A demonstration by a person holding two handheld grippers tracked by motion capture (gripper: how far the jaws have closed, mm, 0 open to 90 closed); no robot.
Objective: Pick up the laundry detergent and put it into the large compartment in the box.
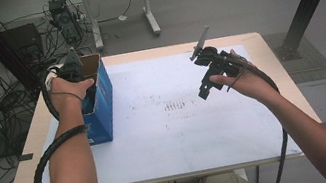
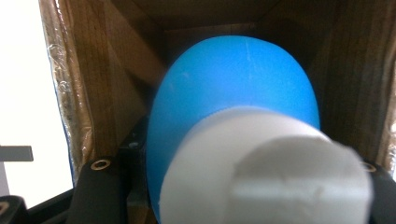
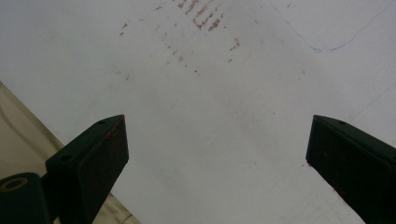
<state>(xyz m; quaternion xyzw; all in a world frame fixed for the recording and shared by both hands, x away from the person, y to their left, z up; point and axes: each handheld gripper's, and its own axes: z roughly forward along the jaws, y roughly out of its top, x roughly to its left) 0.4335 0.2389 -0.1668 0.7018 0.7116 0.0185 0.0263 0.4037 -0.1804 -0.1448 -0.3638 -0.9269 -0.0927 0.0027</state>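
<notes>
Here, a blue and white object, rounded and blue at the far end with a white cylindrical part nearer the camera, is held inside a cardboard box with blue outer sides, standing at the left edge of the table. What the object is cannot be told. In the left gripper view it is seen between the jaws of the left gripper, which are closed on it, with the brown inner walls of the box around it. No other contents can be made out in the box; its floor is hidden by the object.

The right gripper is held above the white table surface, well apart from the box, with its jaws wide apart and nothing between them.

Several faults are possible from here. If the object is released while tilted, it may roll or lodge against a box wall. If the left gripper is withdrawn at an angle, the box rim may be caught and the box dragged or tipped, since it is not steadied by the right gripper.
</notes>
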